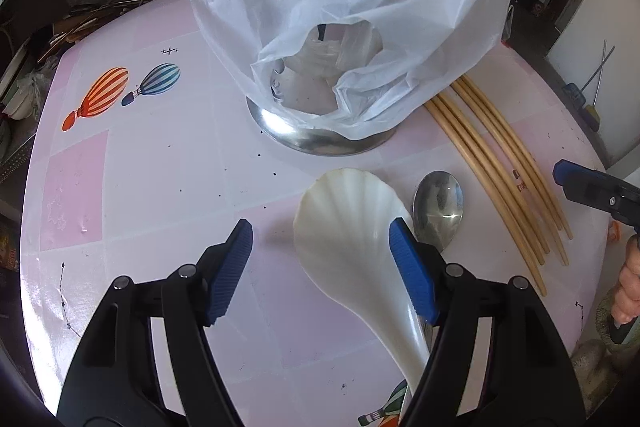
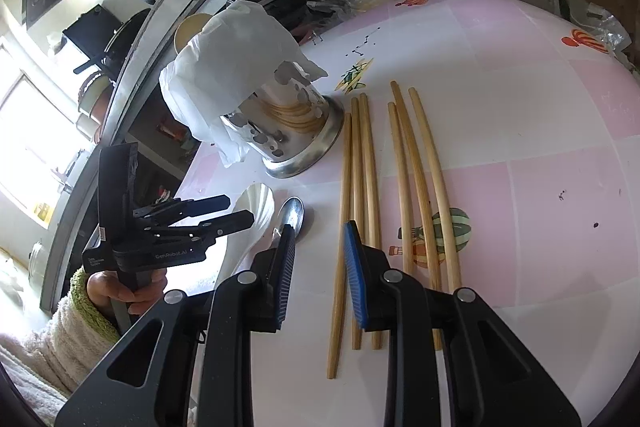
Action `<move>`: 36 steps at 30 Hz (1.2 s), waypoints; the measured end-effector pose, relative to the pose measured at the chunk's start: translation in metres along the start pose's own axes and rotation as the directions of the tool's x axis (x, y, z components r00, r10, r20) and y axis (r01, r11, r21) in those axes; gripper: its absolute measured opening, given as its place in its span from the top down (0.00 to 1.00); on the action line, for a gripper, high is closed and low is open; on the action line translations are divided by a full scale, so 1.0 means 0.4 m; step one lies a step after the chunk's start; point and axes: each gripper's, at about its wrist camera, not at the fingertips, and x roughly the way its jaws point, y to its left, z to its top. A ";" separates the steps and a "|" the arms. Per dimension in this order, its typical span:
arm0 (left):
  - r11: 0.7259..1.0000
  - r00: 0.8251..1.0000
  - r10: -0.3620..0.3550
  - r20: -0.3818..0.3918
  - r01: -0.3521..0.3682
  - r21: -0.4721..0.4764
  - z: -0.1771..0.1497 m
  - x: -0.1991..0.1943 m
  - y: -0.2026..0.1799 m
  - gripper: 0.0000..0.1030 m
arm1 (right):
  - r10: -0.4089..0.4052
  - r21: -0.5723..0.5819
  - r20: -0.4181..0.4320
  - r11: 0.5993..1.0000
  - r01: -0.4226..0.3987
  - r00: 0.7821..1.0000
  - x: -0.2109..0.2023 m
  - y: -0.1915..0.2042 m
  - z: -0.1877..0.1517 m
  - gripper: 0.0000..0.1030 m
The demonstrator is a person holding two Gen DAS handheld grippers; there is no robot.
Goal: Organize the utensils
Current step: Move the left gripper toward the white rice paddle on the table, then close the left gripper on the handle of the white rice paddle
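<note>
The left gripper point(image 1: 320, 263), fingers spread and empty, hovers beside the white spoon point(image 1: 352, 227) lying near the bagged holder point(image 1: 320, 135). The right gripper point(image 2: 320, 275), narrowly parted, holds nothing. A careless close could nudge the metal spoon point(image 1: 438, 207) or chopsticks point(image 1: 500, 163).

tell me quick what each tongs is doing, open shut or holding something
Left tongs: open, holding nothing; the white spoon lies on the table by its right pad.
Right tongs: open a narrow gap, empty, above the chopsticks.
</note>
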 end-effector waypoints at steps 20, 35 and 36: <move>0.997 0.997 0.079 0.004 -0.079 0.015 -0.008 0.006 -0.085 0.52 | 0.009 0.034 0.018 0.999 -0.010 1.000 -0.012 -0.036 0.006 0.75; 0.999 0.999 0.028 0.031 -0.026 -0.045 -0.012 -0.029 -0.064 0.85 | 0.001 0.043 0.028 0.999 -0.002 1.000 -0.023 -0.045 0.005 0.75; 0.999 0.999 0.019 0.035 -0.017 -0.051 -0.016 -0.035 -0.060 0.86 | 0.000 0.044 0.028 0.999 -0.001 1.000 -0.023 -0.045 0.005 0.75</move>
